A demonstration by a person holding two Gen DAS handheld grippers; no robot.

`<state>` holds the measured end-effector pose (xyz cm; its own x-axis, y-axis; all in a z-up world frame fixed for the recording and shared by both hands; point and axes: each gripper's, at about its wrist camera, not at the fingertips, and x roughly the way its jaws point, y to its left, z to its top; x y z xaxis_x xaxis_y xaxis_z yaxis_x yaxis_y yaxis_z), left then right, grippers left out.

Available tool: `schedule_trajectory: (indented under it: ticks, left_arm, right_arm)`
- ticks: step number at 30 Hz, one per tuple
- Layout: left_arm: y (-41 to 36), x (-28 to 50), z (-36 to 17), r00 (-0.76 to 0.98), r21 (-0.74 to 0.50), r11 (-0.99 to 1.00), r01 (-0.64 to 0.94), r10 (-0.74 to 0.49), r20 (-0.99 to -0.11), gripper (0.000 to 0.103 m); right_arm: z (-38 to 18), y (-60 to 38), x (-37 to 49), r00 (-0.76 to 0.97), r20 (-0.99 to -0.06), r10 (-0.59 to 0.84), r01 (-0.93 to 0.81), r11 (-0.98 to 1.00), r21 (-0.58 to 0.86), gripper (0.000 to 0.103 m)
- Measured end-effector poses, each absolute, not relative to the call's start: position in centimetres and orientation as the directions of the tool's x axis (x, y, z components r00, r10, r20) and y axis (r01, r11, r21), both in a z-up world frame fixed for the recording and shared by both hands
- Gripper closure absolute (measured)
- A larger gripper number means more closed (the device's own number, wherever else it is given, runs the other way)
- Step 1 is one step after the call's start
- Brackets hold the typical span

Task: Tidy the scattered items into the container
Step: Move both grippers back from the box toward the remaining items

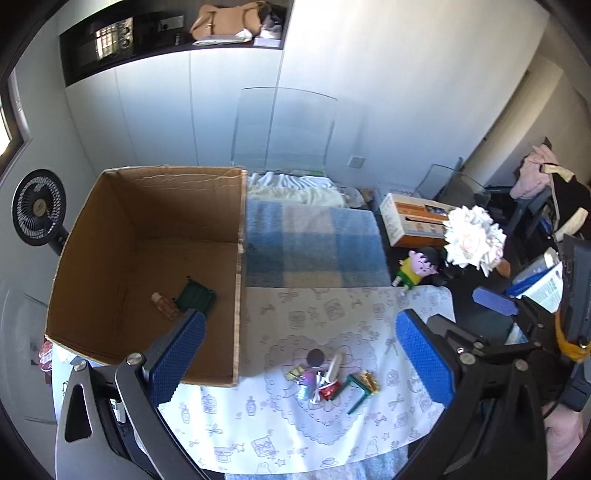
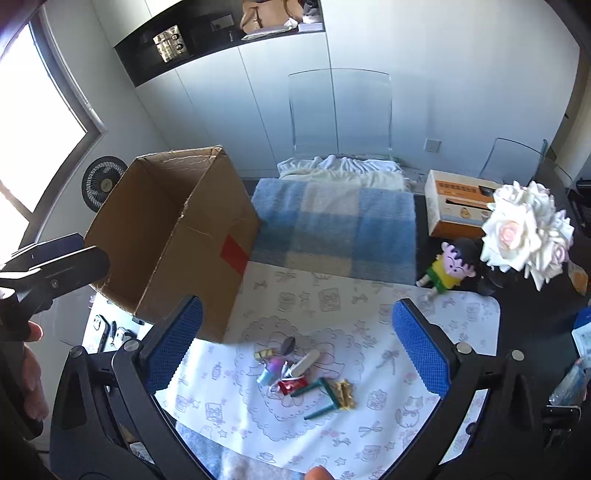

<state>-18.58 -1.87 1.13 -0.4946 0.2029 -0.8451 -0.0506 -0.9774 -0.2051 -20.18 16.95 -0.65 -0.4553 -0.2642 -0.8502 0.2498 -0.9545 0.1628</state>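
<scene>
Left gripper (image 1: 299, 350) spread wide and empty, hovering by the cardboard box (image 1: 240, 280) (a small bottle (image 1: 164, 305) and dark green item (image 1: 195, 295) already inside); right gripper (image 2: 297, 339) equally agape above the pile of small items (image 2: 303, 373) on the patterned cloth (image 2: 461, 325); next, I reckon, comes a descent and a pinch.

fan (image 1: 38, 207): left edge
blanket (image 1: 314, 247): centre
doll (image 1: 415, 267): right, beside flowers (image 1: 472, 240)
bag (image 1: 229, 20): top shelf

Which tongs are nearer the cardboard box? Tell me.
Left. The left tongs hang by the cardboard box, one finger over its opening. The right tongs hover above the pile of small items, beside the box.
</scene>
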Motion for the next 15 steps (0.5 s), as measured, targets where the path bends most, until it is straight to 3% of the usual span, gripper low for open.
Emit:
schedule_trajectory:
  ticks: [15]
  left_arm:
    - [5.2, -15.6, -1.6, -0.438, -0.163, -0.976, -0.147, 0.212, -0.873, 0.000]
  right_arm:
    - [-2.2, 21.7, -16.4, -0.438, -0.878, -0.194, 0.174, -0.976, 0.129, 0.000]
